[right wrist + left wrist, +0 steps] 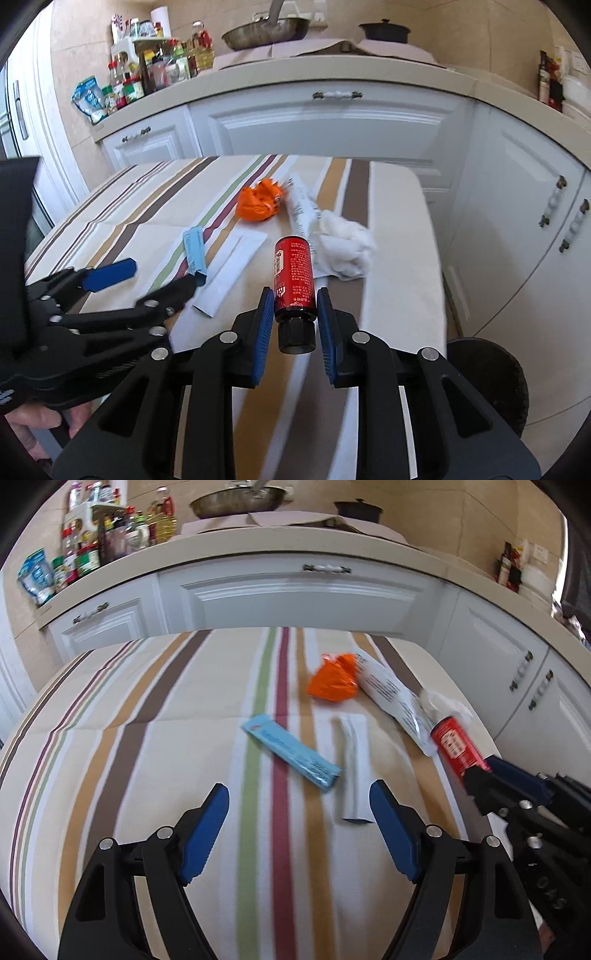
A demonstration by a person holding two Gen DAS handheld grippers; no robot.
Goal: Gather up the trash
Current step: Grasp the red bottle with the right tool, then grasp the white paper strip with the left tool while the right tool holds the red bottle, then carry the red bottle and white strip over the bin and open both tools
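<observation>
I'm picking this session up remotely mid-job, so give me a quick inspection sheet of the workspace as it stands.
Surface: striped tablecloth covering the table, creased.
Job's things: red bottle with black cap, lying between the right gripper's fingers; orange wrapper, crumpled; blue packet; white sachet; long white wrapper; white tissue wad beside the bottle.
Clutter: nothing seen beyond the trash.
Grippers: left gripper open, over the cloth near the blue packet; right gripper around the bottle; whether the pads touch it cannot be told.
Cables: nothing seen.
Surroundings: white cabinets, counter with condiment bottles, pan, dark pot.
</observation>
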